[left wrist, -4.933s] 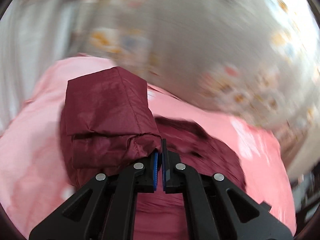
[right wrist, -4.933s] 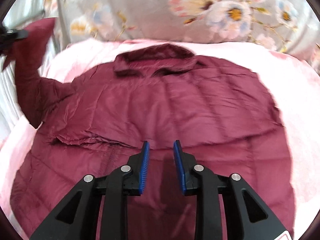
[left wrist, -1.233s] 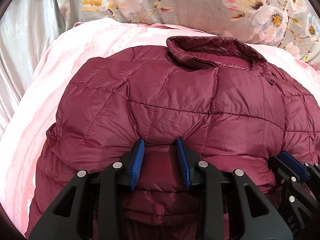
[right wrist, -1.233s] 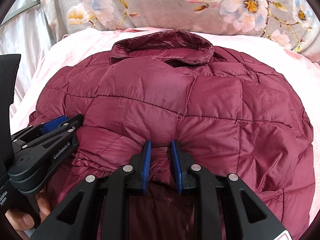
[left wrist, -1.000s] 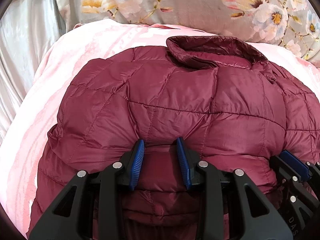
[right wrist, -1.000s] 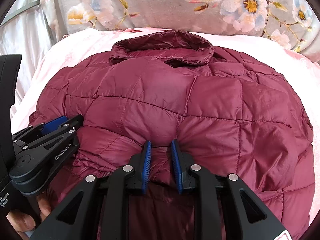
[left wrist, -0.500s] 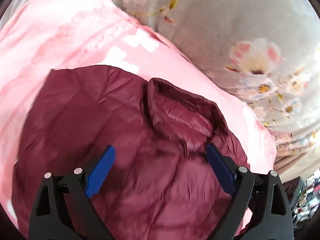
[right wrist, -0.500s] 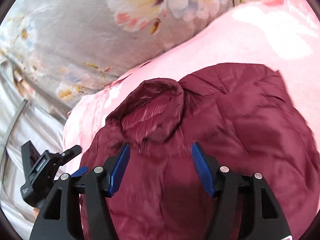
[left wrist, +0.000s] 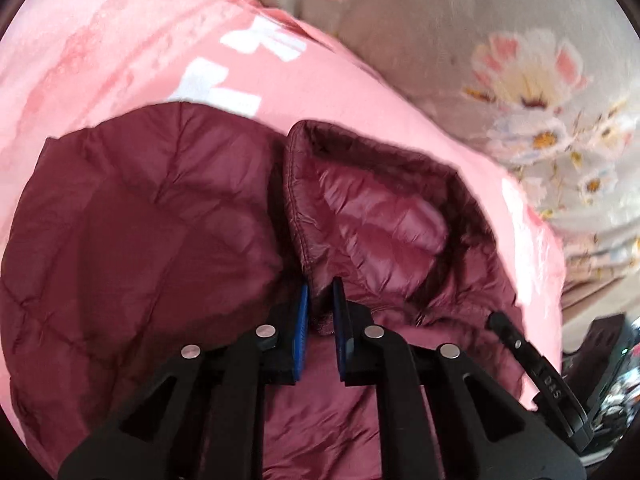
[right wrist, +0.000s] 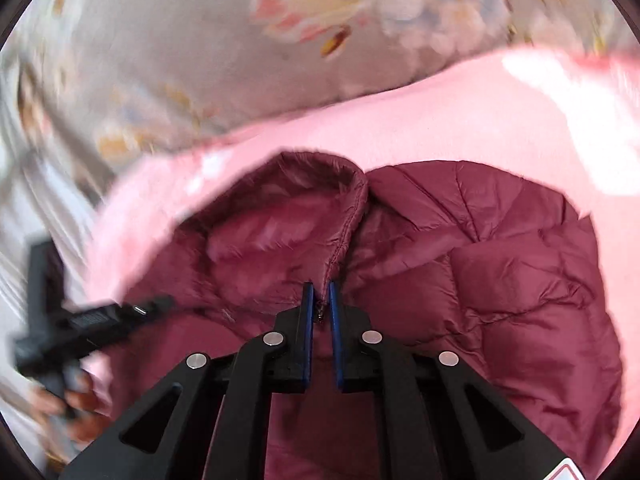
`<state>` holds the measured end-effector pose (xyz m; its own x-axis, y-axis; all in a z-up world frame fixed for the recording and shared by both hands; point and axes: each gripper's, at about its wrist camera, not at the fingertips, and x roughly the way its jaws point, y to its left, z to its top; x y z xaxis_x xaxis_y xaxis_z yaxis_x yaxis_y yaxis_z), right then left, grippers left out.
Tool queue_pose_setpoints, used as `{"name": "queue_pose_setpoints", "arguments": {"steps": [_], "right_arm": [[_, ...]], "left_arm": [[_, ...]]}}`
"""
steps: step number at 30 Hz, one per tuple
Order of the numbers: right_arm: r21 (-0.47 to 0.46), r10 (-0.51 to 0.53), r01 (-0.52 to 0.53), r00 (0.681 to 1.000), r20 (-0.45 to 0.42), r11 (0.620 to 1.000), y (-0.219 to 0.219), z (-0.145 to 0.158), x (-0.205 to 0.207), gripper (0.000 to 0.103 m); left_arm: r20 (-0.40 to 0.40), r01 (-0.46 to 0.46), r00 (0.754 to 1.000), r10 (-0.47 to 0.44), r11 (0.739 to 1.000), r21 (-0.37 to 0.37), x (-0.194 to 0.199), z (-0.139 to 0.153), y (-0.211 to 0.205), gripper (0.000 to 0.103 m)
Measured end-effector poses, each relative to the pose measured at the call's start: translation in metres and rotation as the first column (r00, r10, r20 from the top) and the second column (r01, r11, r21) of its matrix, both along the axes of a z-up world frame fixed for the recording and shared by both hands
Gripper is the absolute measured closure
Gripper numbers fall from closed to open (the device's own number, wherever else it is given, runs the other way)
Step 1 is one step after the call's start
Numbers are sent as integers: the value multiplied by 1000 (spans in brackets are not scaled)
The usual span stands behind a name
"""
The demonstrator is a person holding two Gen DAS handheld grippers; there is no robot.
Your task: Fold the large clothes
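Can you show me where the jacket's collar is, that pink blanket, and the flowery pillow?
collar (left wrist: 372, 216): left wrist view, on its shiny inner lining.
pink blanket (right wrist: 460, 120): right wrist view, on the bare stretch above the jacket.
floral pillow (left wrist: 520, 80): left wrist view, on a pink flower print.

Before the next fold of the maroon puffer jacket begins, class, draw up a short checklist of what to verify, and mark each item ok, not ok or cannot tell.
1. Left hand-held gripper closed on the collar edge: ok, fabric sits between its blue pads.
2. Right hand-held gripper closed on the collar's other end: ok.
3. Jacket lying on the pink blanket: ok.
4. Both grips deep enough to hold while pulling: cannot tell, only a thin edge is pinched.
5. Sleeves tucked in: cannot tell, none shows.
6. Views sharp enough to judge: not ok, both are motion-blurred.
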<state>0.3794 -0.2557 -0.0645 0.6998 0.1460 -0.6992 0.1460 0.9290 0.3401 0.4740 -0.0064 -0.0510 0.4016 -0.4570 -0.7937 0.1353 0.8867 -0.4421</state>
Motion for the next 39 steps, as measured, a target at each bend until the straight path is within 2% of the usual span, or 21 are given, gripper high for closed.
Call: {"name": "queue_pose_setpoints", "arguments": {"steps": [2, 4, 6, 9, 12, 15, 17, 21, 24, 25, 26, 27, 28, 32, 34, 36, 38, 39], "right_arm": [[-71, 1, -4, 999, -48, 997, 8, -14, 4, 96], [-115, -2, -5, 998, -63, 993, 12, -25, 6, 96], [-160, -2, -7, 999, -53, 987, 16, -31, 5, 96], [-222, -2, -8, 999, -42, 975, 25, -35, 7, 95], [-222, -4, -5, 999, -40, 975, 25, -35, 4, 95], [-206, -1, -7, 999, -40, 978, 23, -35, 4, 95], [-171, 15, -22, 999, -42, 985, 19, -33, 3, 93], [-45, 38, -41, 998, -54, 998, 2, -18, -16, 89], [55, 19, -20, 1000, 19, 998, -16, 11, -26, 79], [93, 1, -5, 999, 43, 996, -22, 20, -24, 72], [137, -14, 6, 998, 57, 991, -28, 27, -17, 63], [210, -29, 15, 997, 65, 978, -35, 33, -4, 60], [242, -47, 29, 997, 68, 970, -38, 35, 5, 60], [287, -174, 149, 982, 66, 946, -51, 37, 49, 60], [405, -213, 186, 977, 22, 895, -63, 25, 70, 61], [585, -225, 211, 973, -51, 783, -69, 2, 81, 61], [746, -186, 199, 977, -102, 636, -67, -21, 84, 61], [755, -187, 209, 975, -116, 621, -66, -26, 86, 61]], "left_arm": [[4, 10, 1000, -10, 998, 60, -2, -12, -6, 92], [22, 3, 1000, -5, 997, 75, -2, -20, -9, 92], [63, 3, 998, -9, 995, 97, -5, -23, -14, 91], [153, 16, 987, -42, 986, 168, -14, -25, -23, 90], [223, 9, 973, -65, 970, 243, -23, -26, -34, 90], [231, 4, 971, -66, 967, 257, -22, -25, -36, 90], [229, 5, 972, -60, 972, 234, -21, -24, -31, 89], [154, 4, 988, -22, 993, 115, -25, -10, -3, 85], [155, -6, 988, 1, 999, 33, -20, 17, 12, 82], [162, -12, 987, 8, 1000, 23, -14, 27, 13, 76], [169, -17, 985, 16, 1000, 10, -8, 36, 14, 64], [172, -30, 985, 33, 999, -20, 2, 45, 12, 57], [165, -41, 985, 47, 998, -43, 13, 50, 9, 43], [99, -156, 981, 168, 981, -116, 60, 54, 5, 41], [3, -207, 978, 211, 963, -172, 87, 41, 6, 41], [-115, -274, 961, 253, 929, -249, 102, 22, 10, 41], [-243, -312, 940, 241, 894, -322, 109, -2, 12, 41], [-277, -320, 932, 234, 890, -324, 111, -10, 10, 41]]}}
